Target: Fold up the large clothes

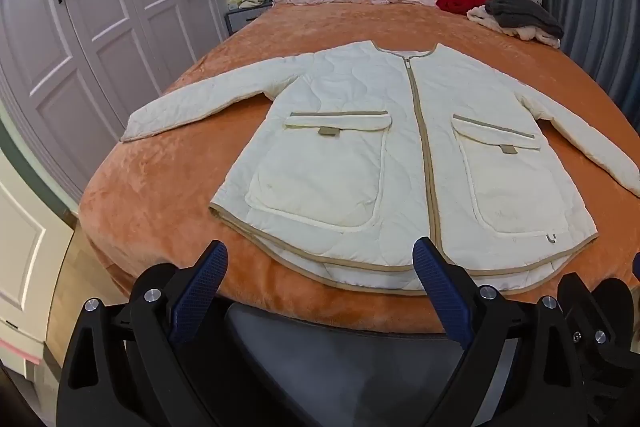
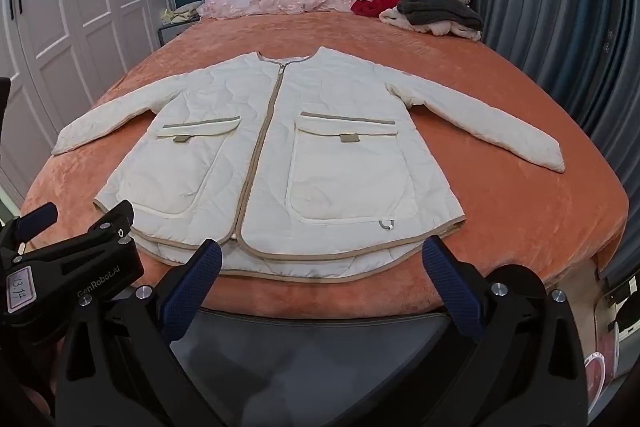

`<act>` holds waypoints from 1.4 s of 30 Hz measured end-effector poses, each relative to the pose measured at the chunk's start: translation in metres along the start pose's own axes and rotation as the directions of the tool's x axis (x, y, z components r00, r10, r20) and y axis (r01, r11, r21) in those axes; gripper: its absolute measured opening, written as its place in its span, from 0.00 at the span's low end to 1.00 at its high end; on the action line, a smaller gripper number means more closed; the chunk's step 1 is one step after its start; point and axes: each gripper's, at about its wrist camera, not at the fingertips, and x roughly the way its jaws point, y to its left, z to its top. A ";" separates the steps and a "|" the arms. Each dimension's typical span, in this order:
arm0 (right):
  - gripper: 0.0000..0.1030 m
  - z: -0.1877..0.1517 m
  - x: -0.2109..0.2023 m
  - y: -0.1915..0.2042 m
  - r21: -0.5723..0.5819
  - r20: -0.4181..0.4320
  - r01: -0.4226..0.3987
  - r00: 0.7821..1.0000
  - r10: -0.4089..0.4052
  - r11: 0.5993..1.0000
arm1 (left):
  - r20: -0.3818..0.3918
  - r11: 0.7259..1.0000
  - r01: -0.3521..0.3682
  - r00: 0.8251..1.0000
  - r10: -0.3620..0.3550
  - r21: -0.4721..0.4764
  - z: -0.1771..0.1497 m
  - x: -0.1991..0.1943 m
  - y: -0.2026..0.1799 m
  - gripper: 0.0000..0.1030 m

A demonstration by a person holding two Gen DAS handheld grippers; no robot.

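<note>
Cream quilted jacket (image 1: 400, 155) lay flat, zipped and unfolded, sleeves spread, on the orange bed (image 1: 160, 195). Left tongs (image 1: 320, 267) and right tongs (image 2: 322, 259) hovered wide apart, empty, near its hem; all folding remained.

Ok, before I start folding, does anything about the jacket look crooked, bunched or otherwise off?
Nothing stands out. The white jacket lies flat on the orange bedspread, front up, zipped closed, both sleeves spread out to the sides. The left gripper and right gripper are both open near its hem, holding nothing.
</note>
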 end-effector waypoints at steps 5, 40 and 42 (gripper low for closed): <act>0.95 0.000 -0.001 0.002 -0.020 0.007 0.010 1.000 -0.010 1.000 | -0.010 1.000 0.006 1.000 -0.006 -0.018 0.003 -0.001 0.002 0.89; 0.95 -0.001 -0.005 0.000 -0.004 0.028 0.006 1.000 -0.006 1.000 | 0.000 1.000 -0.015 1.000 0.015 -0.023 -0.001 -0.006 0.006 0.88; 0.95 -0.002 -0.005 0.000 -0.006 0.029 0.005 1.000 -0.004 1.000 | -0.001 1.000 -0.011 1.000 0.011 -0.028 -0.001 -0.006 0.007 0.87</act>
